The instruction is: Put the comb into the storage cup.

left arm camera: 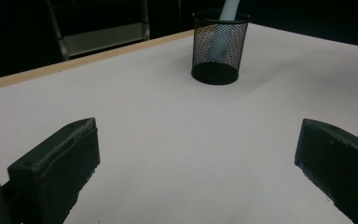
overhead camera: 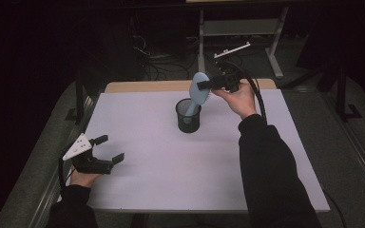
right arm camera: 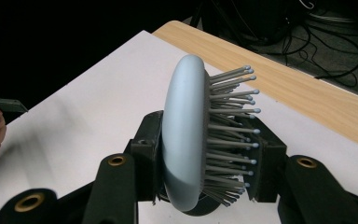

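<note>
A pale blue hairbrush (overhead camera: pixel 198 92) stands handle-down in a black mesh cup (overhead camera: pixel 188 116) at the table's far middle. My right gripper (overhead camera: pixel 204 85) is shut on the brush head; in the right gripper view the jaws clamp its smooth back and its grey bristles (right arm camera: pixel 228 135), with the brush head (right arm camera: pixel 182 140) between them. My left gripper (overhead camera: pixel 110 148) rests open near the table's front left, with nothing between its jaws. In the left gripper view the mesh cup (left arm camera: pixel 219 46) stands well ahead, with the brush handle (left arm camera: pixel 227 9) rising out of it.
The white table top (overhead camera: pixel 171 161) has a wooden strip (overhead camera: pixel 147 86) along its far edge. Behind it are a metal frame (overhead camera: pixel 237 28) and cables (overhead camera: pixel 152 57) on the floor. The person's right sleeve (overhead camera: pixel 271 171) reaches across the table's right side.
</note>
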Motion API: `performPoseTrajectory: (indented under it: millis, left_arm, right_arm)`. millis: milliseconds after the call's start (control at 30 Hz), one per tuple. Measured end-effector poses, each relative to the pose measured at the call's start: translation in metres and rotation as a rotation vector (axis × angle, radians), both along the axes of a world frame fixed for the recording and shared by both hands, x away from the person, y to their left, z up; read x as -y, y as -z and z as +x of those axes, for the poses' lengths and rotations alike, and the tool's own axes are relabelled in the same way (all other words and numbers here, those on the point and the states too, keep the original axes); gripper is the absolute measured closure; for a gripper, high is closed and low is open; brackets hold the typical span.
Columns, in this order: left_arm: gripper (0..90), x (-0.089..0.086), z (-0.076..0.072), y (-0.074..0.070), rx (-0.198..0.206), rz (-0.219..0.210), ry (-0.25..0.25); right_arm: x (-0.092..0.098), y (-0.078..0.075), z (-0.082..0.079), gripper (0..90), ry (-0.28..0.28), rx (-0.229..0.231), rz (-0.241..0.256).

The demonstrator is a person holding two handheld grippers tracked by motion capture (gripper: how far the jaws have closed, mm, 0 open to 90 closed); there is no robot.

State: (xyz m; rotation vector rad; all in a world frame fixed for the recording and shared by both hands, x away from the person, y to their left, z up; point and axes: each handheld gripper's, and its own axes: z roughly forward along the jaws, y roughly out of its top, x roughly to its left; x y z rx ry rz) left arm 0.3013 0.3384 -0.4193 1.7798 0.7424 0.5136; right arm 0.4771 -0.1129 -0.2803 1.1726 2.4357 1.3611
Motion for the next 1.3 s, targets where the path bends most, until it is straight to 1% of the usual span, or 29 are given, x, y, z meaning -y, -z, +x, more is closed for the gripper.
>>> performPoseTrajectory:
  millis: [100, 167, 400, 433, 567, 700, 867, 1033, 1300]
  left_arm:
    - [0.0, 0.001, 0.0, 0.0, 0.0, 0.001, 0.002]
    - [0.0, 0.002, 0.0, 0.001, -0.005, 0.003, 0.004]
    - [0.0, 0.003, 0.0, 0.001, -0.005, 0.01, 0.007]
    - [0.0, 0.003, 0.0, 0.001, -0.005, 0.01, 0.007]
    - [0.0, 0.002, 0.0, 0.002, -0.006, 0.009, 0.007]
    - [0.0, 0.003, 0.0, 0.002, -0.006, 0.009, 0.007]
    - [0.0, 0.004, 0.001, 0.002, -0.009, 0.013, 0.01]
    - [0.0, 0.004, 0.001, 0.002, -0.01, 0.017, 0.012]
    - [0.0, 0.004, 0.001, 0.003, -0.012, 0.019, 0.013]
  right_arm:
    - [-0.001, 0.003, 0.0, 53.7, 0.002, -0.011, 0.004]
    - [-0.001, 0.006, 0.001, 53.7, 0.001, -0.007, 0.003]
    - [-0.002, 0.016, 0.005, 53.0, 0.02, -0.045, 0.022]
    - [-0.001, 0.016, 0.005, 52.8, 0.026, -0.048, 0.033]
    - [0.002, 0.019, 0.005, 52.2, 0.048, -0.063, 0.054]
    - [0.01, 0.021, 0.006, 50.9, 0.07, -0.091, 0.062]
    - [0.019, 0.024, 0.007, 50.0, 0.081, -0.116, 0.076]
    - [0.024, 0.026, 0.006, 49.5, 0.086, -0.123, 0.079]
    - [0.027, 0.026, 0.006, 48.8, 0.088, -0.128, 0.078]
